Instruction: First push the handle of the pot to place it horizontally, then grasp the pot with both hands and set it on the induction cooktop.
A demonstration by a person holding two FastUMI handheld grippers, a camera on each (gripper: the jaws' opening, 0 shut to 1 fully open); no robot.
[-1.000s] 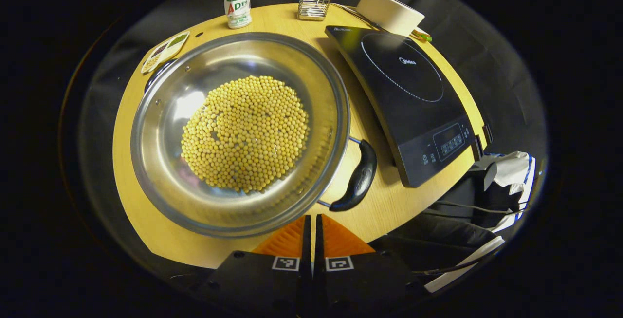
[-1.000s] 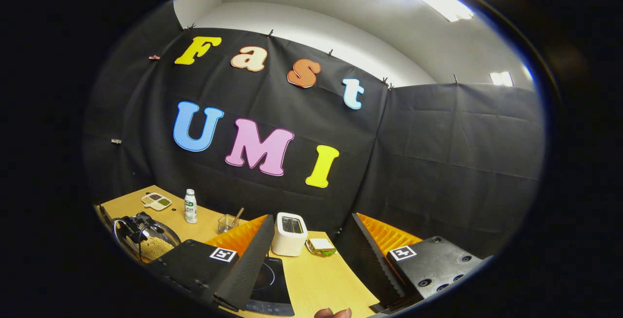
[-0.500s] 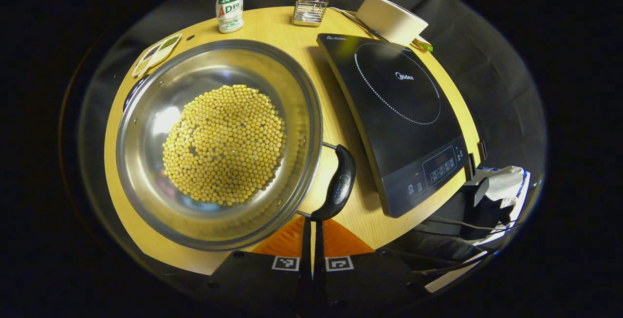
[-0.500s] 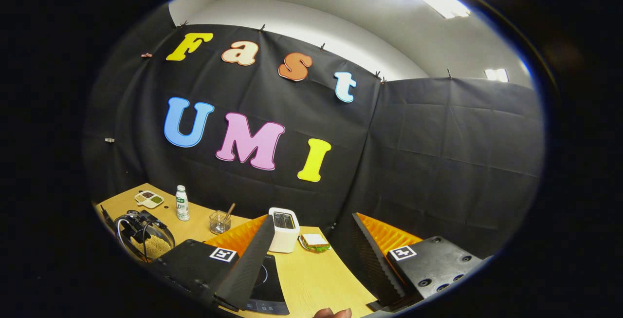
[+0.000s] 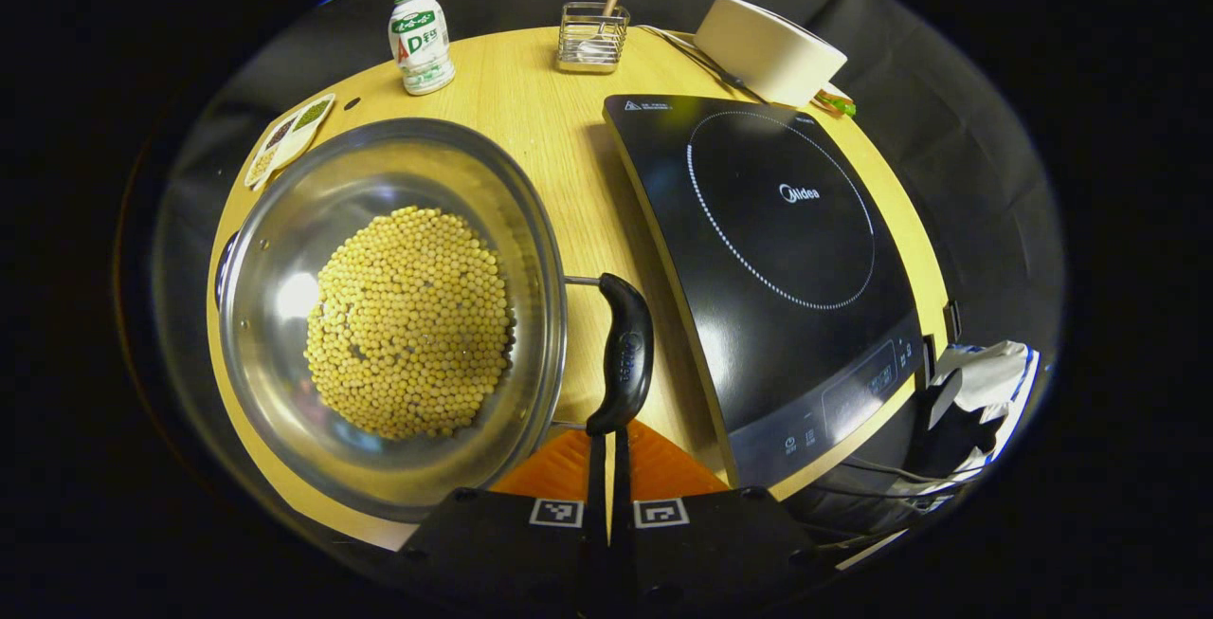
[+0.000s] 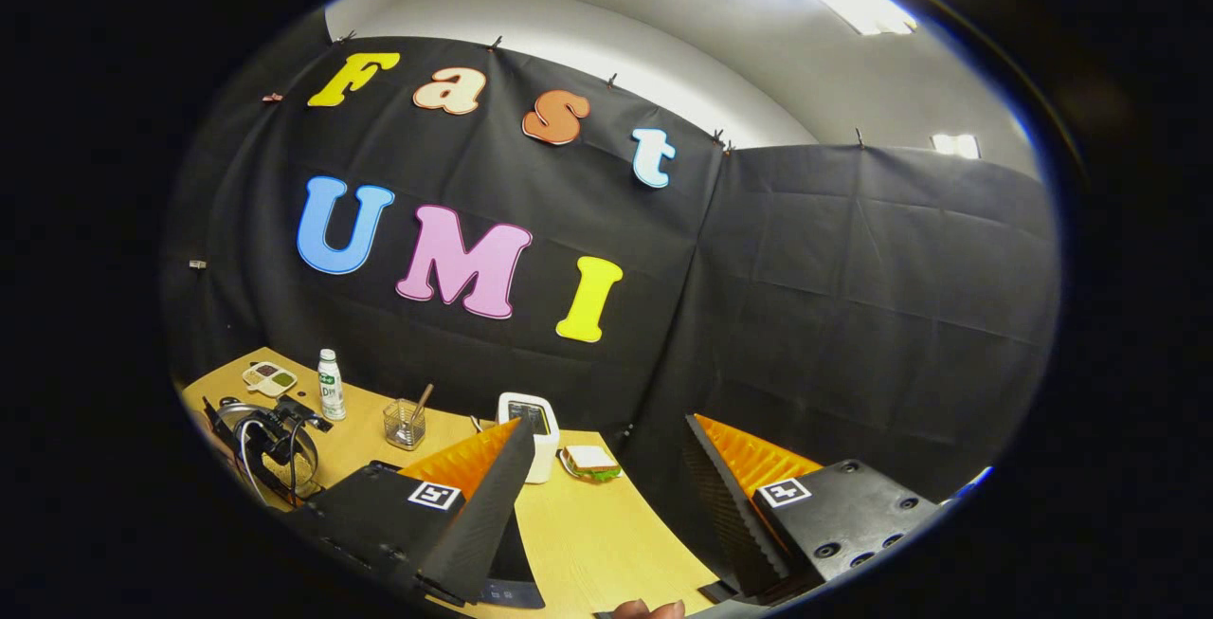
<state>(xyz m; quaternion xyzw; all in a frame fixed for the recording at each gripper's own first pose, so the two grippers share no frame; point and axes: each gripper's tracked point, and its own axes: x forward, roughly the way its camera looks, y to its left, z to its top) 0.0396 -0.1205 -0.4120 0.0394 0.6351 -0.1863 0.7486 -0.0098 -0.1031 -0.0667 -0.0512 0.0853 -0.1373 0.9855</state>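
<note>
black pot handle [image 5: 623, 358] (near end at the closed left tongs [image 5: 607, 444]) points away.

pot [image 5: 531, 249] silver – yellow beans [image 5: 407, 320] | handle [image 5: 621, 358] black | cooktop [image 5: 758, 259] black, white dotted ring | table [image 5: 531, 117] light wood

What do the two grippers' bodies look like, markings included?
Left gripper: black angular body, ribbed wedge-shaped fingers, a square black-and-white tag at each finger's base. Right gripper: same black body with visible screws, ribbed fingers, one square tag per side.
</note>
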